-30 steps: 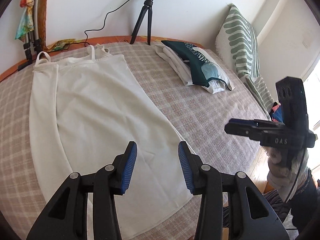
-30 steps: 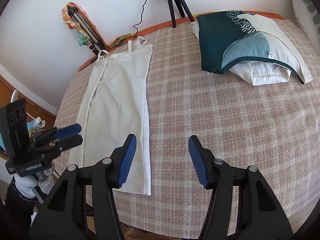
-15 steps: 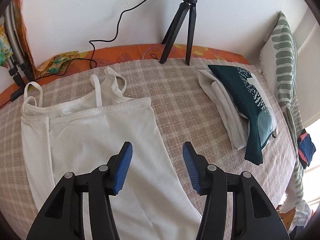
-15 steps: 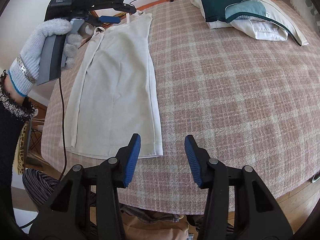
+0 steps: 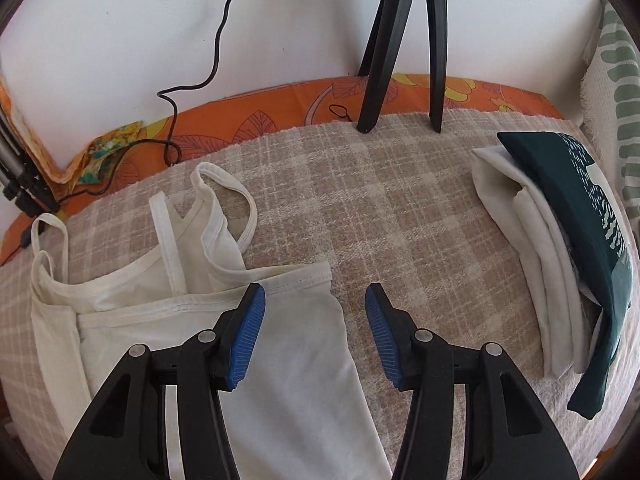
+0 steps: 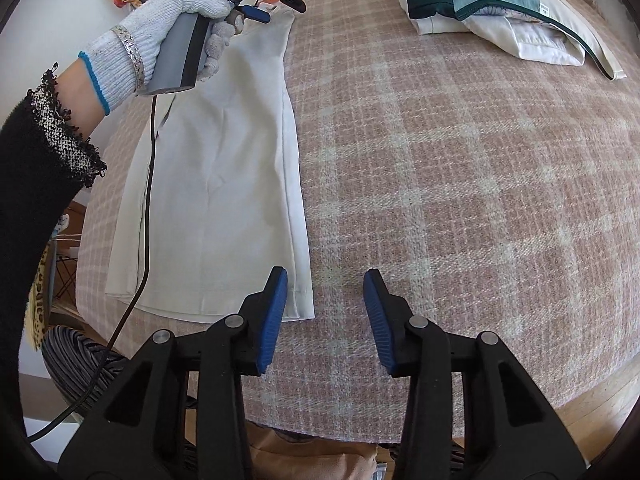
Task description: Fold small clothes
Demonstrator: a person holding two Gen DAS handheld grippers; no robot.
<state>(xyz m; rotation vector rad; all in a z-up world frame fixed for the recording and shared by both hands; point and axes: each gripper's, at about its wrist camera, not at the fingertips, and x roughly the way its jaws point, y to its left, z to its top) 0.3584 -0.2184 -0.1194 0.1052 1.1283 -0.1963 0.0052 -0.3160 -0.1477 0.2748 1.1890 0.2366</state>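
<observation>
A white strappy camisole point(image 5: 296, 344) lies flat on the checked blanket point(image 5: 400, 208), folded lengthwise, its straps point(image 5: 224, 188) toward the wall. My left gripper point(image 5: 314, 294) hovers open over its top right corner; the corner lies between the fingers, not pinched. In the right wrist view a gloved hand point(image 6: 160, 28) holds the left gripper point(image 6: 286, 4) over the strap end of the camisole point(image 6: 224, 184). My right gripper point(image 6: 325, 276) hangs over the hem's right corner, near the bed's front edge. Its jaws are closing; that corner lies under the left fingertip point(image 6: 276, 288), with only blanket in the gap.
A stack of folded clothes point(image 5: 560, 248), topped by a dark green piece, sits at the right, also far right in the right wrist view point(image 6: 500, 12). A black tripod point(image 5: 400, 40) and a cable point(image 5: 216, 48) stand by the wall. A green-patterned pillow point(image 5: 616, 80) leans at far right.
My left gripper travelled from the hem end up the camisole to its strap end and sank closer. My right gripper dropped toward the hem corner and its jaws narrowed.
</observation>
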